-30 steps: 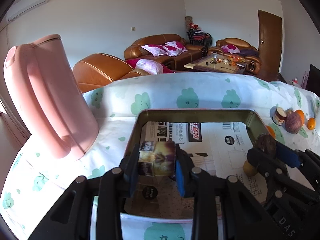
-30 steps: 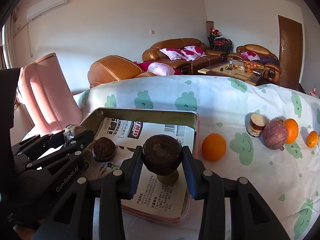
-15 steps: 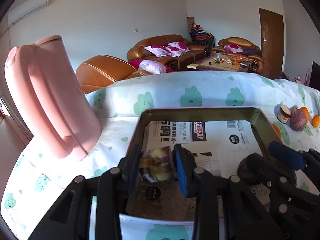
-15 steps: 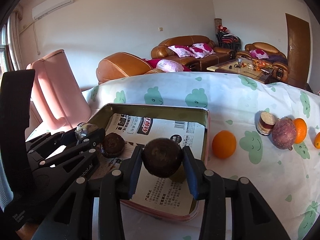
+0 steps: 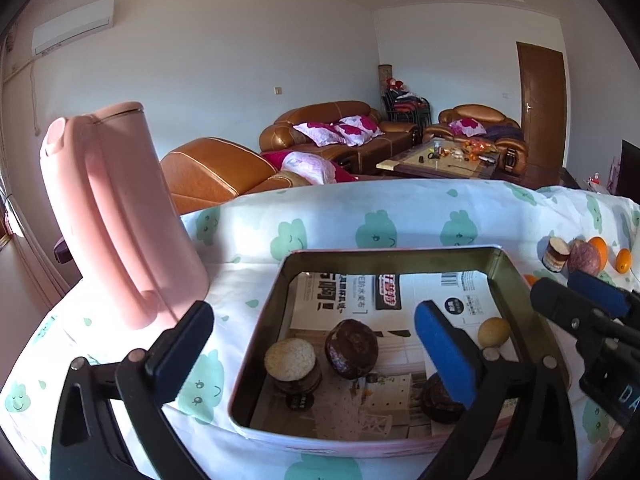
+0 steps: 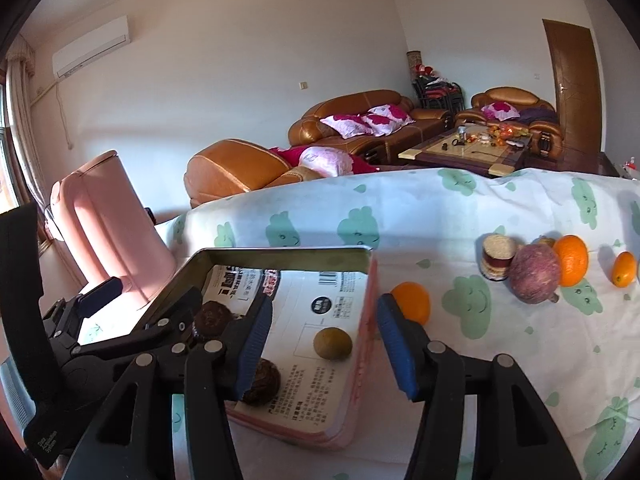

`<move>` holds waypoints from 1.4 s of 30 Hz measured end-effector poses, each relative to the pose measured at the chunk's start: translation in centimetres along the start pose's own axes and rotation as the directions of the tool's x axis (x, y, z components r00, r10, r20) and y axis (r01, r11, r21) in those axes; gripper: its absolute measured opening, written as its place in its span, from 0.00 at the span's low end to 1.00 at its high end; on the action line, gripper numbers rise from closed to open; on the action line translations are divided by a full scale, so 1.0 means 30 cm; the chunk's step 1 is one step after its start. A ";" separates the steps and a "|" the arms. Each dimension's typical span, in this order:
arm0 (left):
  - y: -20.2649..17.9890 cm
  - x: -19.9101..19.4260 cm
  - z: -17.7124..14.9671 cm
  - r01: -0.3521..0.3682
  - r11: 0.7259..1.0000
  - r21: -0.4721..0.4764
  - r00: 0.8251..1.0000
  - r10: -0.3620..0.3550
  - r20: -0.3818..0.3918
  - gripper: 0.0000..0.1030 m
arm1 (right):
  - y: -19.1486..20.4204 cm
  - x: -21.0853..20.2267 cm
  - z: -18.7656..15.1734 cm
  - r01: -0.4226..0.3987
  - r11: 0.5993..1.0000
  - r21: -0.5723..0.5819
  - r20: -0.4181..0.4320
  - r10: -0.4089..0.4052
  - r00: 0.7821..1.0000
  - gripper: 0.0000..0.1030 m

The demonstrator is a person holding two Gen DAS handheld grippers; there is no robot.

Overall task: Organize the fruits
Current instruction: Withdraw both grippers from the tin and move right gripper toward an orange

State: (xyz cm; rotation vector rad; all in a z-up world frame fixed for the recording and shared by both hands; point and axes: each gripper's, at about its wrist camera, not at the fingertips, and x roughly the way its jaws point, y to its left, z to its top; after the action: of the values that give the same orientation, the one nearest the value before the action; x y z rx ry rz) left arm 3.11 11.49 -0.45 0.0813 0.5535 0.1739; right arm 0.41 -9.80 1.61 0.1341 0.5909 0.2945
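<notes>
A paper-lined metal tray (image 5: pixel 394 254) sits on the cloud-print cloth. In it lie a round layered piece with a pale top (image 5: pixel 291 362), a dark brown fruit (image 5: pixel 352 354), another dark fruit (image 5: pixel 438 402) and a small yellow-brown fruit (image 5: pixel 494 332). My left gripper (image 5: pixel 312 334) is open and empty above the tray's near side. My right gripper (image 6: pixel 324 340) is open and empty over the tray's right rim (image 6: pixel 366 316). Below it lie the dark fruit (image 6: pixel 262 386) and the yellow-brown fruit (image 6: pixel 332 343). An orange (image 6: pixel 412 306) lies just right of the tray.
A pink jug (image 5: pixel 116 216) stands left of the tray. At the right of the cloth lie a layered cylinder (image 6: pixel 497 256), a purple fruit (image 6: pixel 534 274), an orange (image 6: pixel 572 260) and a small orange (image 6: pixel 624 274). Sofas and a coffee table stand behind.
Both grippers have opened and pulled back. The left let go of the layered piece and the right let go of the dark fruit; both now lie in the tray.
</notes>
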 end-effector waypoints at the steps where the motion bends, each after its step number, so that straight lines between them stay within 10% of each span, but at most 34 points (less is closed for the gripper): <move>1: -0.005 0.001 -0.003 0.004 1.000 0.004 1.000 -0.004 -0.001 1.00 | -0.009 -0.001 0.000 0.012 1.000 0.004 0.002 -0.012 1.000 0.55; 42: -0.308 -0.108 0.013 0.133 0.988 0.074 0.991 -0.134 -0.001 0.98 | -0.458 -0.164 -0.007 0.343 0.933 0.113 -0.012 -0.344 0.939 0.55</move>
State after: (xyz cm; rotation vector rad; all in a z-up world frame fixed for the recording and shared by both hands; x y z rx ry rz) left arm 1.92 1.81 0.42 0.1157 0.5592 0.0227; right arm -0.37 -24.37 1.17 0.1385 0.6117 -0.0800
